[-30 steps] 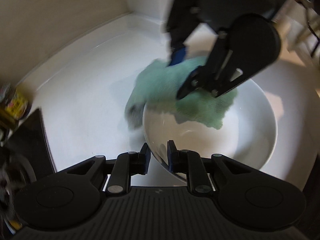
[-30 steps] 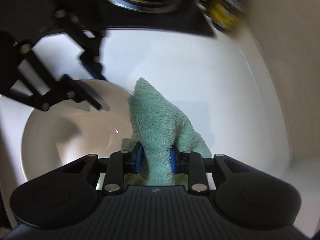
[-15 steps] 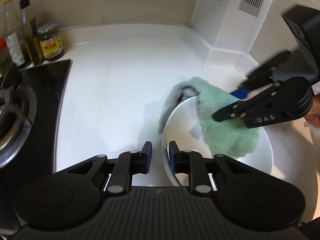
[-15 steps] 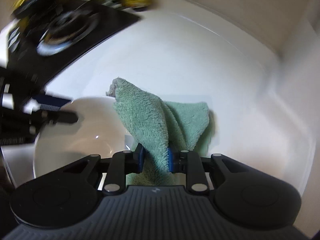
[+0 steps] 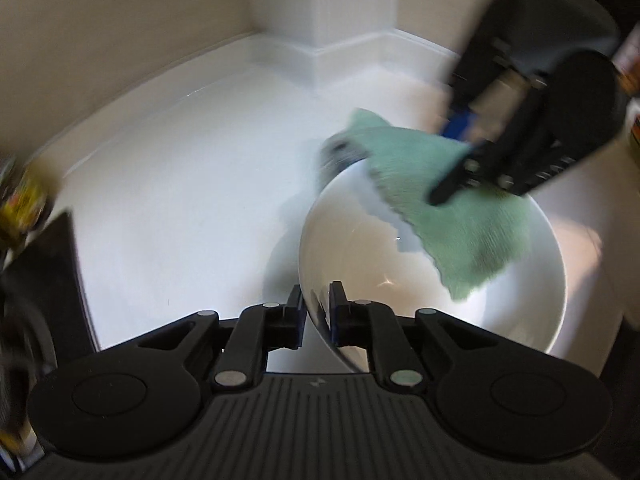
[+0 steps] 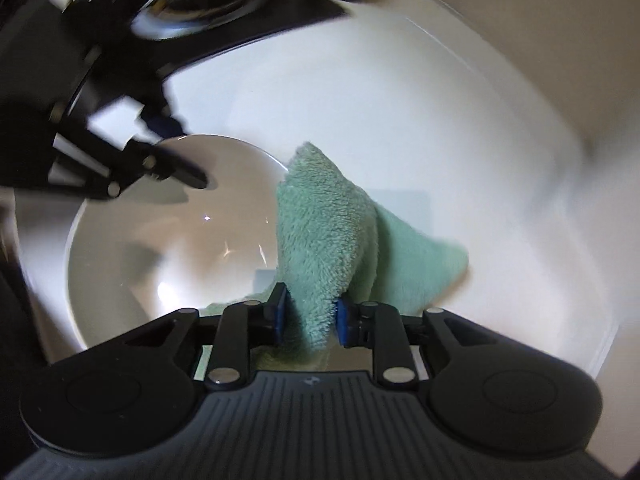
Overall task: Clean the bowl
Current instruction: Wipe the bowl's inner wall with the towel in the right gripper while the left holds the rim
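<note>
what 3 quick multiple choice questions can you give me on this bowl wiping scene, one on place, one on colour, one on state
1. Where does the cloth lie?
A. draped over the bowl's rim
B. flat on the stove
C. folded beside the jars

2. What colour is the cloth?
A. red
B. pale green
C. black

3. What is between the left claw's pads?
A. the cloth
B. nothing
C. the rim of the bowl

Answers:
1 A, part of it lies inside the white bowl and part hangs outside on the counter.
2 B, pale green terry in both views.
3 C, the left claw's closing jaws straddle the near rim, while the right claw, its jaws opening, has the cloth.
</note>
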Demonstrator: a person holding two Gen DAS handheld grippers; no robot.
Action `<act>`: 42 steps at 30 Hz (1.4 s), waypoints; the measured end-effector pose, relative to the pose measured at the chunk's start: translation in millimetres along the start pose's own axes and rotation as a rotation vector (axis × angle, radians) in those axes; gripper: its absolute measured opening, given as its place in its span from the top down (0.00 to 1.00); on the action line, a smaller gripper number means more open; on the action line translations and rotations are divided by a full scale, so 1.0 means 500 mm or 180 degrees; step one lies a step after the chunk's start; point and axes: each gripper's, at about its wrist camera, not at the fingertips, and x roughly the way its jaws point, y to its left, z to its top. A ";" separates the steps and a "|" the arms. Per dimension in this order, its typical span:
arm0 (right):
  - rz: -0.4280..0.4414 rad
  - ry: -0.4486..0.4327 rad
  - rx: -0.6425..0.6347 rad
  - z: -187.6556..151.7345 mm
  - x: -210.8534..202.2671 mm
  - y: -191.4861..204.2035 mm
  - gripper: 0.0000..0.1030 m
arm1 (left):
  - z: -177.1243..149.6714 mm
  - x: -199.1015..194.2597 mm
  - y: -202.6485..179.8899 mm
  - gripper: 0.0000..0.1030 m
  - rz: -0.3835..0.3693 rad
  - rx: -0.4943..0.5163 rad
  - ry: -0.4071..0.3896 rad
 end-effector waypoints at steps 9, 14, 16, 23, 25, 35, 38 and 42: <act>0.0183 -0.0134 0.0089 0.052 0.026 -0.025 0.79 | -0.007 -0.004 0.025 0.82 0.0019 -0.0585 -0.0022; 0.0135 -0.0265 0.1166 -0.004 0.011 -0.047 0.82 | -0.039 -0.028 0.026 0.80 0.0218 -0.1335 -0.0148; 0.0128 -0.0316 0.1547 -0.032 0.004 -0.046 0.82 | -0.048 -0.030 0.018 0.80 0.0296 -0.1440 -0.0179; 0.0136 -0.0297 0.1729 -0.092 -0.003 -0.002 0.83 | -0.026 -0.003 -0.001 0.92 0.0336 -0.1081 -0.0001; 0.0159 -0.0223 0.1449 -0.095 -0.009 0.001 0.83 | -0.019 0.003 -0.001 0.92 0.0248 -0.0905 0.0017; 0.0053 0.0219 -0.0484 0.005 0.011 0.024 0.77 | 0.016 0.012 -0.025 0.87 -0.0028 0.0396 0.0100; 0.0045 0.0212 -0.0693 0.032 0.026 0.030 0.77 | 0.021 0.013 -0.024 0.87 -0.0096 0.0476 0.0119; 0.0098 0.0110 -0.0481 0.044 0.030 0.016 0.79 | 0.011 0.010 -0.005 0.87 -0.0117 0.0163 0.0069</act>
